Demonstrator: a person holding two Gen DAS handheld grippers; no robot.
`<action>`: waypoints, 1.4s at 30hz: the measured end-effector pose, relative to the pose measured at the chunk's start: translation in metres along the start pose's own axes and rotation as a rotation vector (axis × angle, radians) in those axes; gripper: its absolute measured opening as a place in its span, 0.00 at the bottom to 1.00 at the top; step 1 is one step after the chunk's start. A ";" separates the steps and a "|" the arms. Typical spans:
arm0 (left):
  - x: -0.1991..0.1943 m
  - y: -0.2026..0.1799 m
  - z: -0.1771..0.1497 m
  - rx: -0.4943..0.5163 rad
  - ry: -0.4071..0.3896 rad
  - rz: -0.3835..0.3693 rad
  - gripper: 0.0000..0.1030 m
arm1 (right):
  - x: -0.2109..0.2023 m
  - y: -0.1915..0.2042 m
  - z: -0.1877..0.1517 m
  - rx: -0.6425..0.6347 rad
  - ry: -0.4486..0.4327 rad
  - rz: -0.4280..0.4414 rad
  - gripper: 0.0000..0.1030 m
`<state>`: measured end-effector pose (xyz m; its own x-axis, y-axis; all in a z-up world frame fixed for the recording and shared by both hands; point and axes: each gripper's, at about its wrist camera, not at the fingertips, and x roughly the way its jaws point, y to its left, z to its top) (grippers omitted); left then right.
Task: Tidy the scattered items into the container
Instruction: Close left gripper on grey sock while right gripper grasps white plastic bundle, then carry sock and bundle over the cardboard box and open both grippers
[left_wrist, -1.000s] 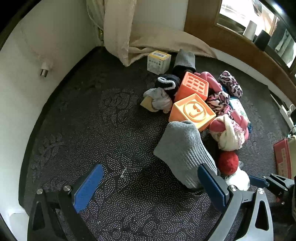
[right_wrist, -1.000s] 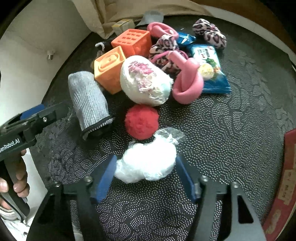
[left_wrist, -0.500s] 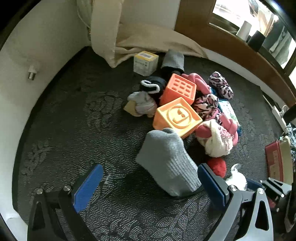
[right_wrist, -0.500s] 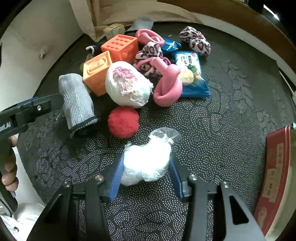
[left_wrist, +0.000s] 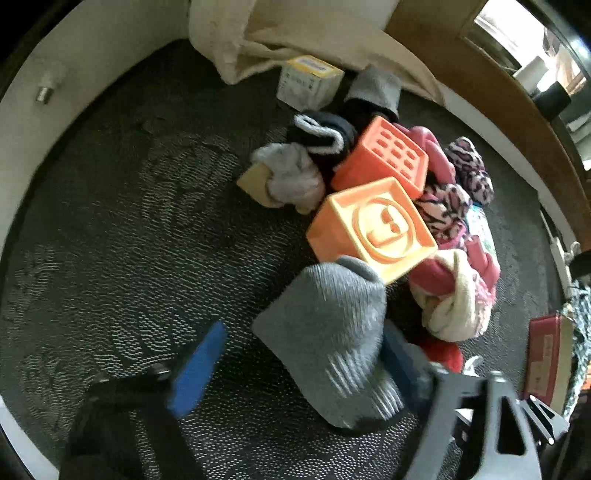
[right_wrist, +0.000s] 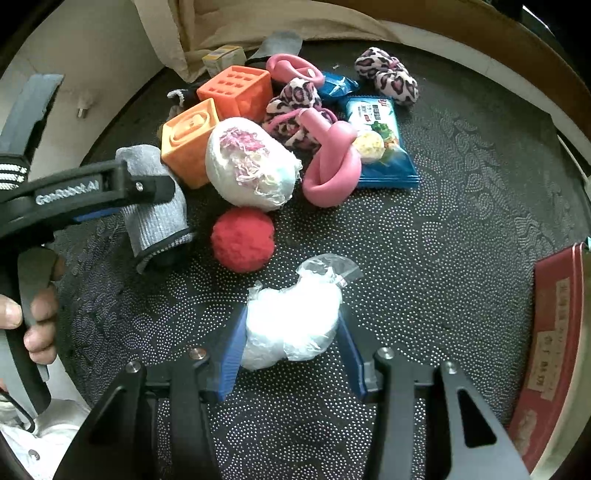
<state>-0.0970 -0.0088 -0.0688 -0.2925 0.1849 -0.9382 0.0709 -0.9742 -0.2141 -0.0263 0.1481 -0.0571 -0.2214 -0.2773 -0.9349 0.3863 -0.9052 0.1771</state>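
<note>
While the right claw (right_wrist: 291, 354) is pinching a white plastic-wrapped bundle (right_wrist: 293, 325) between its blue pads, that bundle is resting on the dark patterned table (right_wrist: 443, 240), near the viewer and apart from the main heap.

Left claw (left_wrist: 299, 362): spread wide, straddling a grey sock (left_wrist: 332, 339); the right pad is lying against the sock's side, the left pad is standing clear of it. The frame is blurred with motion.

Items lying in the heap, as the right wrist view is showing them:
- red fuzzy ball (right_wrist: 242, 240), sitting just beyond the bundle and beside the grey sock's cuff;
- white sock roll with pink flecks (right_wrist: 251, 162), leaning against the pale orange cube (right_wrist: 188, 144);
- darker orange grid cube (right_wrist: 236, 90), sitting behind the pale one;
- pink knotted tube (right_wrist: 332, 166), touching the blue snack packet (right_wrist: 380, 144);
- leopard-print socks (right_wrist: 388, 79), lying at the far edge, with a further leopard-print piece among the pink items.

The left wrist view is adding a small yellow-topped box (left_wrist: 308, 81) near a beige cloth (left_wrist: 258, 40).

Container: a red box (right_wrist: 554, 332) is sitting at the table's right edge, well apart from the heap.
</note>
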 end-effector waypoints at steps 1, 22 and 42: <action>0.000 -0.002 0.000 0.008 0.001 -0.013 0.62 | 0.000 0.000 0.000 0.001 0.000 0.001 0.50; -0.050 -0.028 -0.024 0.119 -0.142 0.029 0.43 | -0.048 -0.047 -0.019 0.032 -0.116 0.036 0.49; -0.081 -0.140 -0.064 0.275 -0.179 -0.005 0.43 | -0.113 -0.101 -0.058 0.120 -0.227 -0.099 0.49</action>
<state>-0.0228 0.1211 0.0195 -0.4571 0.1882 -0.8693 -0.1842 -0.9762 -0.1145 0.0117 0.2891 0.0133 -0.4526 -0.2384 -0.8592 0.2471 -0.9594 0.1361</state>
